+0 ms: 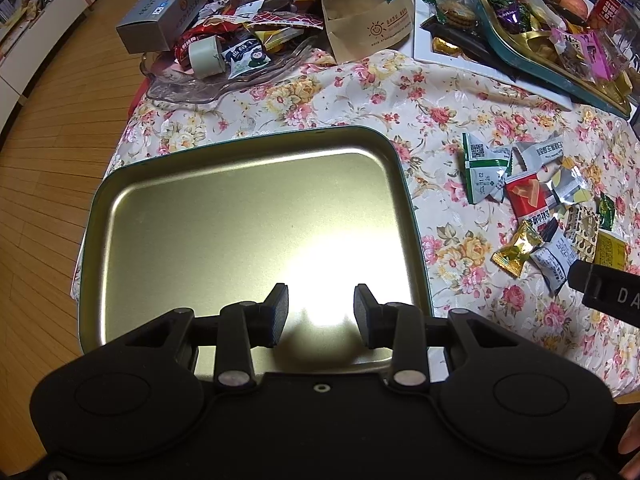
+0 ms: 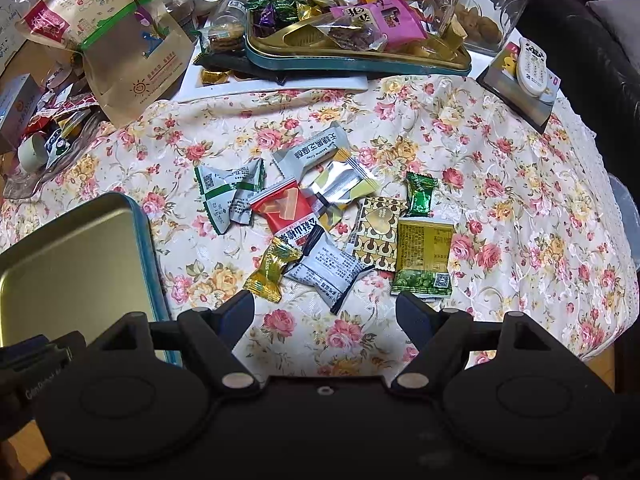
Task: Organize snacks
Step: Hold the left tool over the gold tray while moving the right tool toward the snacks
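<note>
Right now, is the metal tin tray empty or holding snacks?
Empty: the tin tray shows only bare gold metal; the snacks lie beside it.

Both grippers are matte black plastic: the left gripper (image 1: 320,312) shows ribbed finger pads (image 1: 280,312) and silver pivot rivets, while the right gripper (image 2: 325,312) has smooth dark-blue fingertips (image 2: 240,312).
</note>
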{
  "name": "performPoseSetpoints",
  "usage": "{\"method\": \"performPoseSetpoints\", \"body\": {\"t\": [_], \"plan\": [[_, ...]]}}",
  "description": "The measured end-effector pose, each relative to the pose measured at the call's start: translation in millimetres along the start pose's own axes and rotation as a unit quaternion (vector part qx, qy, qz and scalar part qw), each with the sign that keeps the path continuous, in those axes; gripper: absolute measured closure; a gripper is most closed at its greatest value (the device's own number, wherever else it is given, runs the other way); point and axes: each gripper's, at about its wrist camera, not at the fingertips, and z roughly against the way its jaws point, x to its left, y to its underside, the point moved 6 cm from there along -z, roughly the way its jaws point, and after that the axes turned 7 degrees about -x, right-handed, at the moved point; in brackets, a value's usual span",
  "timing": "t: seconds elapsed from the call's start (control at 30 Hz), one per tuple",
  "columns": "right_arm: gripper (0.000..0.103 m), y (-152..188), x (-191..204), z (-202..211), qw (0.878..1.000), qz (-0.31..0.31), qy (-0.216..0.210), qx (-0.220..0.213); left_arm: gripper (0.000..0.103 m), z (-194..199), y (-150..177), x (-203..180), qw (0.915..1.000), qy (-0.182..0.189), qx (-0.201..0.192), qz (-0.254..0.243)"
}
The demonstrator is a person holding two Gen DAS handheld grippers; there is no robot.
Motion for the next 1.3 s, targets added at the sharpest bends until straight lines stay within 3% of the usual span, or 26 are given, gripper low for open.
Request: {"method": "performPoseSetpoints", "body": {"t": [1.3], "plan": [[0.021,2.1,2.1,-2.5,1.000,0.007,0.005,0.015,0.059,0.3,2.9,-3.0,1.0000,0.004,0.003,-0.002]]}}
